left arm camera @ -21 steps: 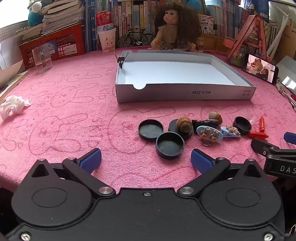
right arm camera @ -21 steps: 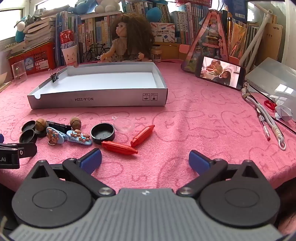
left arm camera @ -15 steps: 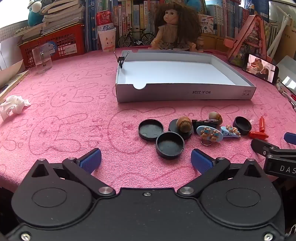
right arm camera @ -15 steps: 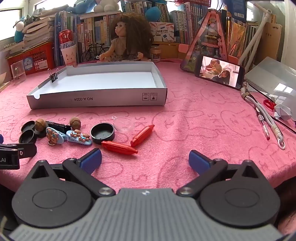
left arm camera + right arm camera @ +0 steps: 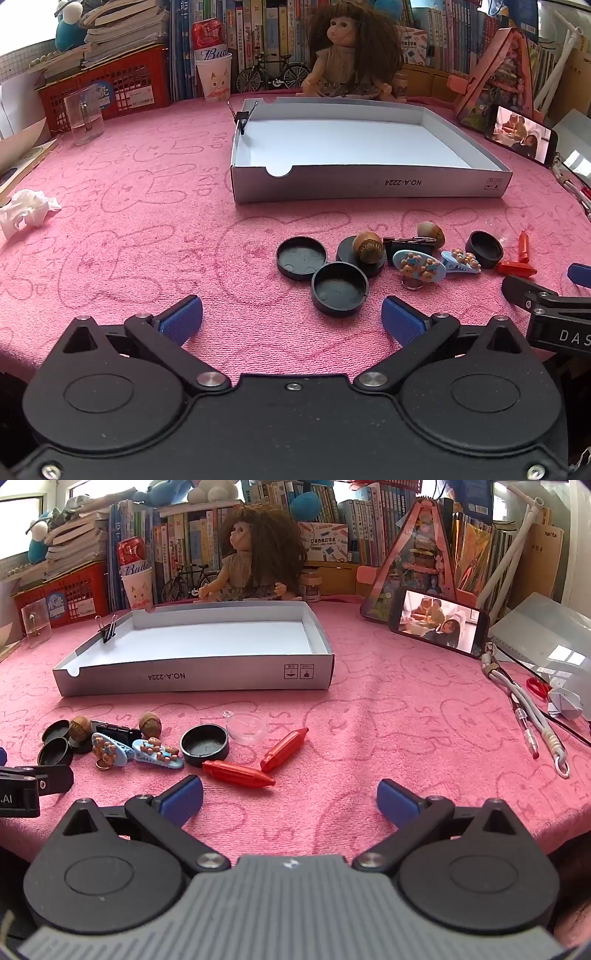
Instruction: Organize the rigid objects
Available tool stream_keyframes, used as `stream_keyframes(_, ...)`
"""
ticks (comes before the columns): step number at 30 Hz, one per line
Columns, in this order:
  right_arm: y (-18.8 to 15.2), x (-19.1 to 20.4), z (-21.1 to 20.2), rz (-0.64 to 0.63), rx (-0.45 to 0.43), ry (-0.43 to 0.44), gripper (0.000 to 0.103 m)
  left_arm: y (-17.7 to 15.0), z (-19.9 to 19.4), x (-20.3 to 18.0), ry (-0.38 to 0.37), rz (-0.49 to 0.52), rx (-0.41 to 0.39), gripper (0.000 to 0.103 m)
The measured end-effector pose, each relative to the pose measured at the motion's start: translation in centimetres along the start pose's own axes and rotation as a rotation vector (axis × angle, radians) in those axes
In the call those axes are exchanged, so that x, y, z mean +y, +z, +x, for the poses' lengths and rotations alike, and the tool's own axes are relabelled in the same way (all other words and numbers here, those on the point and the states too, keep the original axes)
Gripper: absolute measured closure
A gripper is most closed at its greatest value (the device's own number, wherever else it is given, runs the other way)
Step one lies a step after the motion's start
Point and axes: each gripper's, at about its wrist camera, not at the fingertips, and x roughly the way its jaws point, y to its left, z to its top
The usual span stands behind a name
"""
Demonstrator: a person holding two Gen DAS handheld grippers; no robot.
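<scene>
Both grippers are just hovering low over the near edge of the pink worktop (image 5: 147, 206), the left gripper (image 5: 291, 319) and the right gripper (image 5: 290, 797) each spread wide with nothing between the blue pads. The small stuff sits in a loose cluster in front of the white cardboard box (image 5: 369, 182): black caps (image 5: 340, 288), two acorns (image 5: 367, 245), a black binder clip (image 5: 406, 245), two bear hair clips (image 5: 419, 266), plus a clear little dish (image 5: 247, 725) and two red crayon-looking pieces (image 5: 238, 773) off to the right. Box itself has only a binder clip (image 5: 109, 631) pinched on its far left wall, and a doll (image 5: 255, 565) sits right behind it.
</scene>
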Motion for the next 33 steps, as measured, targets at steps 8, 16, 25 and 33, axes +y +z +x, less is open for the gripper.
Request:
stream_keyframes(8,-0.12,-0.06,0.02,0.001,-0.001,-0.001,0.000,-0.01,0.01,-0.01,0.001,0.001,0.000,0.000)
stream_keyframes(16,0.03,0.12,0.00,0.000,0.000,-0.002,0.000,-0.01,0.01,-0.01,0.001,0.001,0.001,0.000)
stream_keyframes(25,-0.01,0.07,-0.03,0.000,0.000,-0.002,0.000,-0.01,0.01,-0.01,0.001,0.001,0.000,0.000)
stream_keyframes(33,-0.03,0.13,0.00,0.000,-0.001,-0.003,0.000,-0.01,0.01,-0.02,0.001,0.001,0.000,0.000)
